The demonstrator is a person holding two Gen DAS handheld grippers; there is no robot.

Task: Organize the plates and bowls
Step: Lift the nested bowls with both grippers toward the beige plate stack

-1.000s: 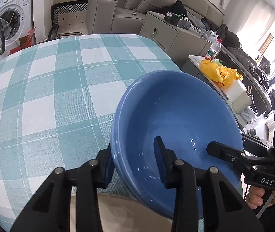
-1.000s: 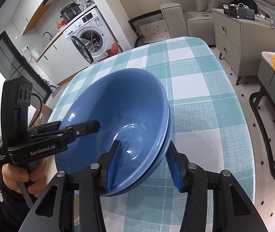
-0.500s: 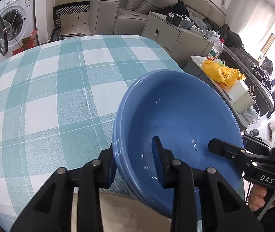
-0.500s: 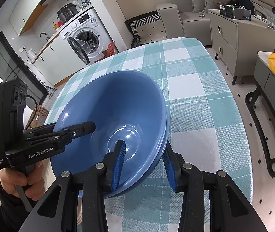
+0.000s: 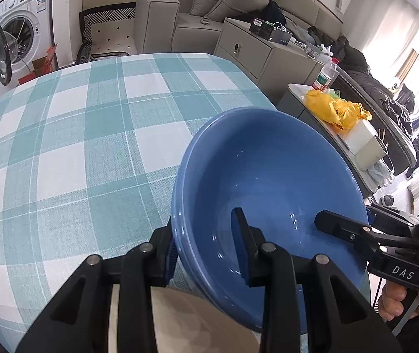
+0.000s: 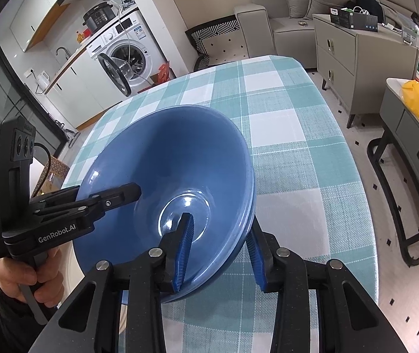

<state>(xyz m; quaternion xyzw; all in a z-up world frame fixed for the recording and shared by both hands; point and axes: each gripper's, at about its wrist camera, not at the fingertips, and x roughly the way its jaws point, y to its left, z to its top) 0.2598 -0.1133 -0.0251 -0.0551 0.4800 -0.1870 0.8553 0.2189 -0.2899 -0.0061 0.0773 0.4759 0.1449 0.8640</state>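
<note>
You have the deep, glossy blue ceramic bowls (image 5: pixel 268 182), two nested going by the doubled rim line, pinched from opposite sides. Your left gripper (image 5: pixel 206 247) has one finger inside the wall and one outside it, jaws closed down to the thickness of the stacked rims. Your right gripper (image 6: pixel 219 250) does the same on the far side, its inner ribbed blue pad (image 6: pixel 184 247) reaching almost to the shiny centre well.

The stack sits between both sets of jaws, over the near edge of the table under its teal-and-white checked woven cloth (image 5: pixel 71 135); whether its base touches the cloth or is lifted clear, you cannot tell from these views.

Expect this to feel heavy and rigid. Glazed ceramic is slick, so the ribbed pads matter, and a rim-only grip could let the inner bowl slide against the outer one if you tilt. It is brittle too: chipping is likely if a rim knocks the table. Keep hold on opposite walls, low enough that both rims stay caught, and keep the stack level.
</note>
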